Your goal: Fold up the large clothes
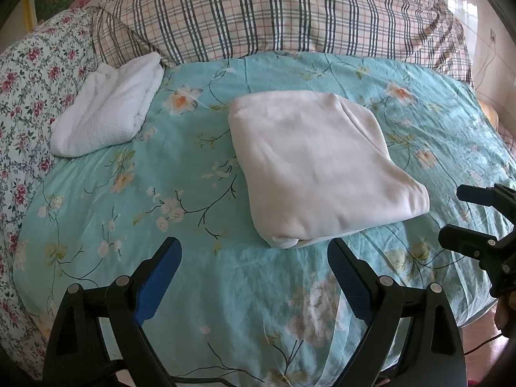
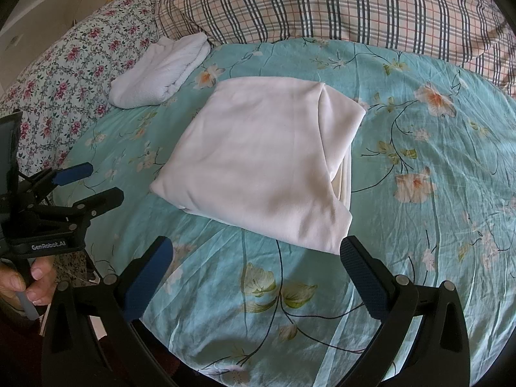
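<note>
Left wrist view. The left tool stands open, its blue-padded fingers spread wide and holding nothing, above the teal floral bedspread. The folded white garment, a flat, roughly square bundle, lies on the bedspread just past the fingertips at 12 o'clock. A second folded white cloth, of coarser weave, lies well apart at 10 o'clock, beside a rose-print pillow. A plaid quilt runs along the far edge at 12 o'clock. The right tool enters at 3 o'clock, its black fingers apart and empty.

Right wrist view. The right tool is open and empty; its right fingertip sits just beside the near corner of the folded white garment, though contact cannot be told. The second folded white cloth lies at 11 o'clock, against the rose-print pillow. The left tool, open, appears at 9 o'clock, held by a hand.
</note>
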Motion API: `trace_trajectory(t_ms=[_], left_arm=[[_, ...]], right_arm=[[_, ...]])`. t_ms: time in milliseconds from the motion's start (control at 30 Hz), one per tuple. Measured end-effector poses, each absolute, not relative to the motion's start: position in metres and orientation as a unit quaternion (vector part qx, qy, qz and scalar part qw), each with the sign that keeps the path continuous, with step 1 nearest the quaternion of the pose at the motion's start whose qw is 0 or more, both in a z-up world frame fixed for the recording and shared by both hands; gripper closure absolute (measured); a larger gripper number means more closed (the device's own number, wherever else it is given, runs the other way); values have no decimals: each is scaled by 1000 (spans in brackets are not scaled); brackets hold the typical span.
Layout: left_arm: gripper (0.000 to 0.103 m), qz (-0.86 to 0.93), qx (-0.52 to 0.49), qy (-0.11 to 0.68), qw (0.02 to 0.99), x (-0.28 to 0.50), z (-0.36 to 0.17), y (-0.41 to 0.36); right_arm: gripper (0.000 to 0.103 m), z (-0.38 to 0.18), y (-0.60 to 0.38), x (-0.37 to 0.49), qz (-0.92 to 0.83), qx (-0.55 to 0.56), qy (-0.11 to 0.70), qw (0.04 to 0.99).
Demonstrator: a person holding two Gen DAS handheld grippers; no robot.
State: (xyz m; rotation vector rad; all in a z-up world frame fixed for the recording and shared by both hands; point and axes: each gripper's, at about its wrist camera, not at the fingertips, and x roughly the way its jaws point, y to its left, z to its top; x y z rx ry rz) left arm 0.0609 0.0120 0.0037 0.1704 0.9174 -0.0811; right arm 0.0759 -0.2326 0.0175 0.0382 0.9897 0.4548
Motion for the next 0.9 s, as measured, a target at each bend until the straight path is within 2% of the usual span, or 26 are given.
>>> trace_trajectory(t_ms=[900], left_arm=[[11,-41,87,444,891,71,-1,2]], right_arm=[[0,24,-229,91,217,22,468,856]])
